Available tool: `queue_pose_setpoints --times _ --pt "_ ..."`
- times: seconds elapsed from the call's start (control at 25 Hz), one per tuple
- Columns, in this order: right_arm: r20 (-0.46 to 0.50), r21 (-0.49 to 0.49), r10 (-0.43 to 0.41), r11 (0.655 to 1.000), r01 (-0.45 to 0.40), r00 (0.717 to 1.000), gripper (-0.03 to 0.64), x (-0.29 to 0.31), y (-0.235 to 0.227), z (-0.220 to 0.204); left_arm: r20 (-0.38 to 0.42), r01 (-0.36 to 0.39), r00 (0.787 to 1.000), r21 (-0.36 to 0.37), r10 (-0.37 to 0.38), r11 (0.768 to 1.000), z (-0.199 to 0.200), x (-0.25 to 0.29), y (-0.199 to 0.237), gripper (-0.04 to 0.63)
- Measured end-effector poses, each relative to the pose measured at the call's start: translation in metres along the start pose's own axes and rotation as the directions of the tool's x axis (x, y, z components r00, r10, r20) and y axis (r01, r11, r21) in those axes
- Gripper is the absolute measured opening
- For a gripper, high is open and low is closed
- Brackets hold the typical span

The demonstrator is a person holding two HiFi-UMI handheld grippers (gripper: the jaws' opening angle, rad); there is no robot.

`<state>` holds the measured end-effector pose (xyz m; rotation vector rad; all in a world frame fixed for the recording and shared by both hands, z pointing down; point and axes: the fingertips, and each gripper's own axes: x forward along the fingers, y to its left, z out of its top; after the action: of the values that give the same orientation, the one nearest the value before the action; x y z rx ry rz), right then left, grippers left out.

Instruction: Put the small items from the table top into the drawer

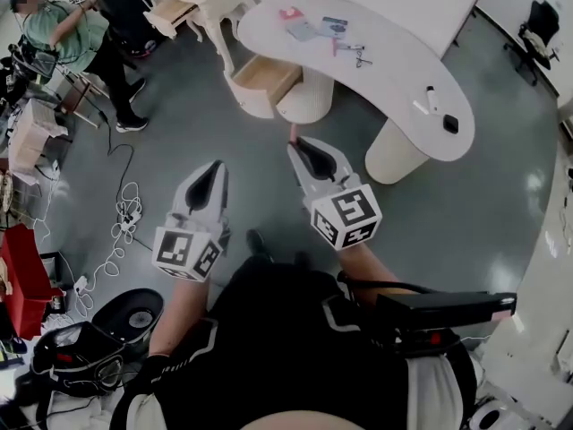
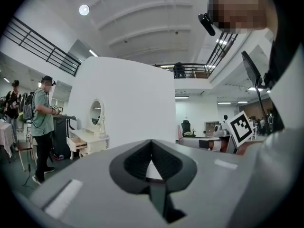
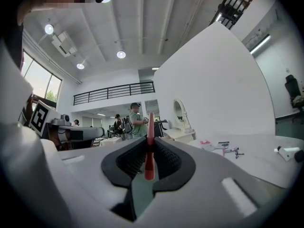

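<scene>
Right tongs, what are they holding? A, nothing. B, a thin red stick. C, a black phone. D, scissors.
B: the right tongs are pinched shut on a thin red stick that pokes out past their tips.

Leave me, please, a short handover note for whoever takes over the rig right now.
Left tool: shut, empty.
Right tool: shut on a slim red item, held off the table.
Drawer: open, below the table's edge.
On the table top: pink card, blue pieces, white marker, small black piece.
Done: red item gripped.
Left: put it in the drawer, then the rest.
</scene>
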<state>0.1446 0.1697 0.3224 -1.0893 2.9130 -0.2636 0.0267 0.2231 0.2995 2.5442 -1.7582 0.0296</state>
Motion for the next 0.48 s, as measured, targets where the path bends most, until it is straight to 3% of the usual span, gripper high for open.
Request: queue_pose_setpoints --times 0.48 --pt "-0.018 -0.039 -0.061 0.997 0.060 0.998 0.051 0.067 -0.018 0.013 0.020 0.068 0.998 -0.027 -0.068 0.997 0.001 0.054 0.061 0.000"
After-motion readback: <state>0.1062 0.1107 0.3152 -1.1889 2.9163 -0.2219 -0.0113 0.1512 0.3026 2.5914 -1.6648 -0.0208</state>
